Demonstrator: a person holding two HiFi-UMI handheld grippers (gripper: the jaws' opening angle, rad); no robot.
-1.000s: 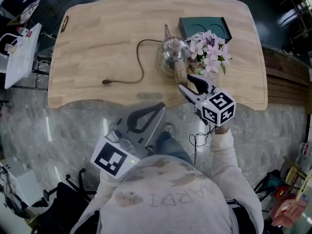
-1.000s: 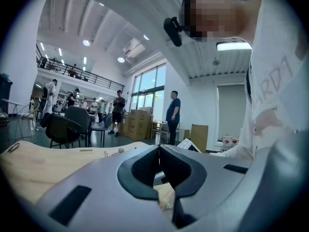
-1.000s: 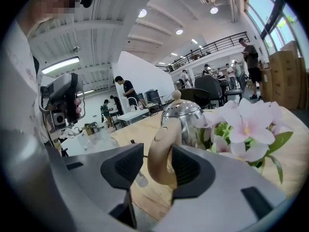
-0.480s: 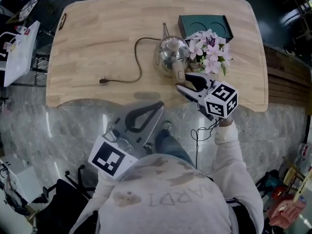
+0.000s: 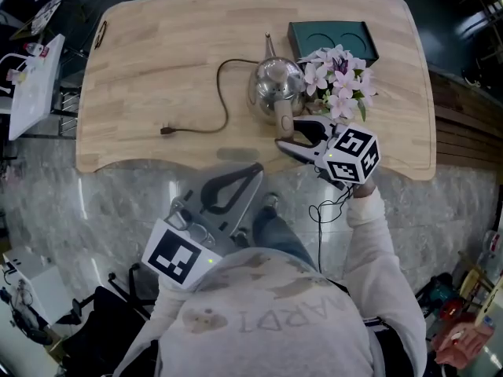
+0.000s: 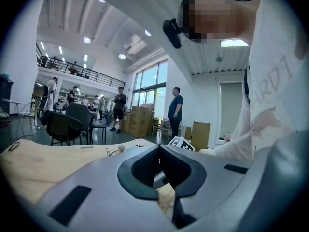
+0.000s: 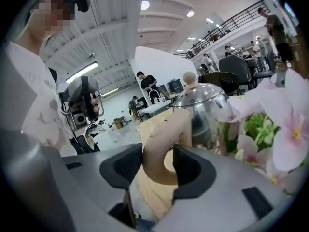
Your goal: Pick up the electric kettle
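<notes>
The steel electric kettle (image 5: 277,85) stands upright on the wooden table (image 5: 157,53), its tan handle (image 5: 284,119) pointing toward me. My right gripper (image 5: 290,133) is at that handle with its jaws opening. In the right gripper view the handle (image 7: 157,144) stands between the pads, and I see no pad pressing on it. The kettle's body (image 7: 200,105) rises just behind it. My left gripper (image 5: 258,169) hangs in front of the table's near edge, shut and with nothing in it. The left gripper view shows its tips (image 6: 159,149) meeting.
A dark cord (image 5: 224,100) runs left from the kettle to a plug (image 5: 167,130). Pink flowers (image 5: 338,81) stand right against the kettle's right side, with a dark green tray (image 5: 330,42) behind them. Grey marble floor lies below the table's near edge.
My right gripper has moved up and left onto the kettle's handle and tilted, and its jaws now stand on either side of the handle. The left gripper has not moved.
</notes>
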